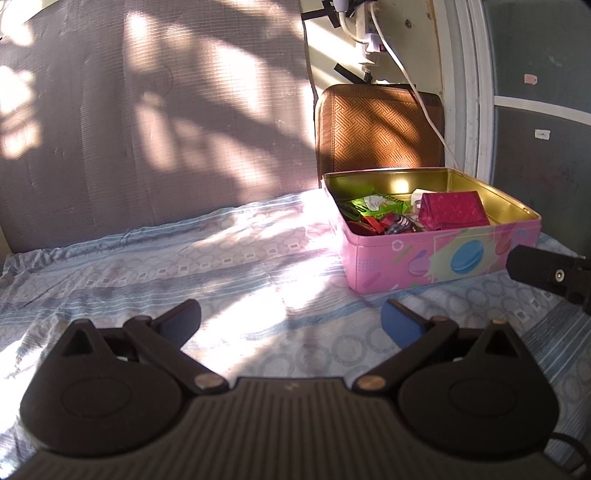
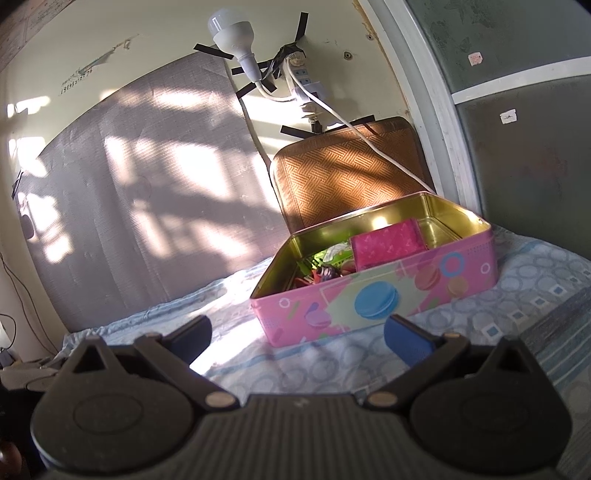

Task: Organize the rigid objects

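A pink tin box (image 1: 443,258) (image 2: 373,295) with macaron pictures stands open on the bed. Inside it lie a magenta pouch (image 1: 452,210) (image 2: 388,243), a green packet (image 1: 373,205) and small red and dark items (image 1: 388,223) (image 2: 321,275). My left gripper (image 1: 291,321) is open and empty, low over the sheet to the left of the tin and nearer to me. My right gripper (image 2: 299,338) is also open and empty, just in front of the tin's near wall. Part of the right gripper (image 1: 550,275) shows at the right edge of the left wrist view.
A patterned blue-and-white sheet (image 1: 221,266) covers the bed. A brown woven cushion (image 1: 380,129) (image 2: 347,170) leans on the wall behind the tin. A white cable (image 1: 424,107), a power strip and a bulb (image 2: 231,31) hang on the wall above. A grey mat (image 1: 147,110) covers the wall on the left.
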Demonstrator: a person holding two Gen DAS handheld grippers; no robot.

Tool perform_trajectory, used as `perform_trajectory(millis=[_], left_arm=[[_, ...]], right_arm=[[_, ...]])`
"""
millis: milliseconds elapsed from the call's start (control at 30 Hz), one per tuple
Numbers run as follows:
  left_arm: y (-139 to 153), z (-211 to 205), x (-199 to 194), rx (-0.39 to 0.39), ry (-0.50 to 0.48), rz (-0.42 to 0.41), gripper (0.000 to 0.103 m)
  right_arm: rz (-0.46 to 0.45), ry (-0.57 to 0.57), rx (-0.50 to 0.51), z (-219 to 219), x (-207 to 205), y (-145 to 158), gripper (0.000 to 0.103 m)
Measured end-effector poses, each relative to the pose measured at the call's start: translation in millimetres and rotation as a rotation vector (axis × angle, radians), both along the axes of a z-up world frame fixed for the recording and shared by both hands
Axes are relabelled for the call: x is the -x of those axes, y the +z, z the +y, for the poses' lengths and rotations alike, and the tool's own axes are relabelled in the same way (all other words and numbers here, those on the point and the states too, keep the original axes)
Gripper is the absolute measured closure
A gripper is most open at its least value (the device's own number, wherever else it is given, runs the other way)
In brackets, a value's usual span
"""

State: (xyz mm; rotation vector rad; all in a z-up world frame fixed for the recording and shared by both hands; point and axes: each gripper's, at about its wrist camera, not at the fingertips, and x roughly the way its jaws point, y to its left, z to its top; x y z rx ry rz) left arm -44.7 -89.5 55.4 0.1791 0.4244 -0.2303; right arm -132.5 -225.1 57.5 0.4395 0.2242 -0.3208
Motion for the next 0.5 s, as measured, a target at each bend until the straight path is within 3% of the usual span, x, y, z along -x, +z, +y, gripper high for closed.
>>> perform_trajectory(millis=[500], left_arm=[[-6.4,-9.0,-1.6,-0.065,0.021,0.012,0.000]], right_arm=[[0.007,-0.017,-0.047,-9.3,0.5,-8.7,0.000]])
